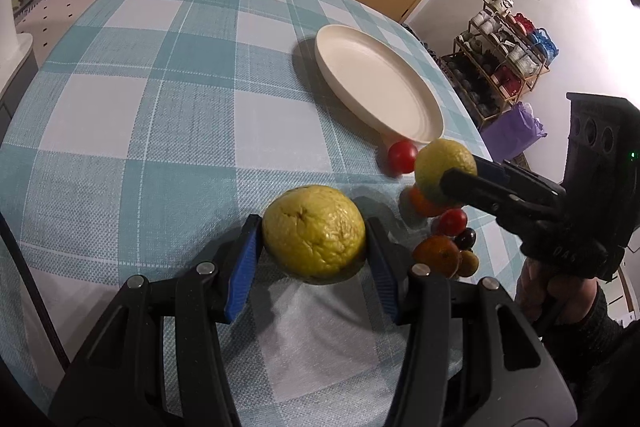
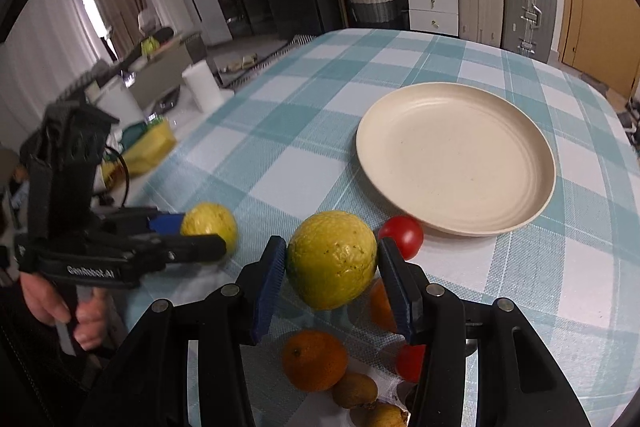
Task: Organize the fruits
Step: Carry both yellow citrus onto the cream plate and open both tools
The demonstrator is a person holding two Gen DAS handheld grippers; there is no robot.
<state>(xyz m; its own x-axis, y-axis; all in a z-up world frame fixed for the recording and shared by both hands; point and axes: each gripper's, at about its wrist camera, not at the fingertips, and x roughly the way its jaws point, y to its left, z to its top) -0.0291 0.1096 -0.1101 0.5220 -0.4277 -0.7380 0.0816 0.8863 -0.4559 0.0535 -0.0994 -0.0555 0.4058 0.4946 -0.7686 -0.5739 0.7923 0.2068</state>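
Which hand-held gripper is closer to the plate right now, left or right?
Right. The right hand-held gripper holds a yellow fruit just short of the plate; the left hand-held gripper sits farther back.

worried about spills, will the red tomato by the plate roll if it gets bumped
Probably: the red tomato looks round and smooth, lying loose on the flat tablecloth. The plate rim beside it might stop it that way; elsewhere nothing blocks it.

A woven checked tablecloth (image 2: 304, 131) looks matt, the cream plate (image 2: 456, 155) at two o'clock smooth, perhaps plastic, and the yellow fruit (image 2: 332, 259) dimpled between ribbed blue pads (image 2: 269, 287)
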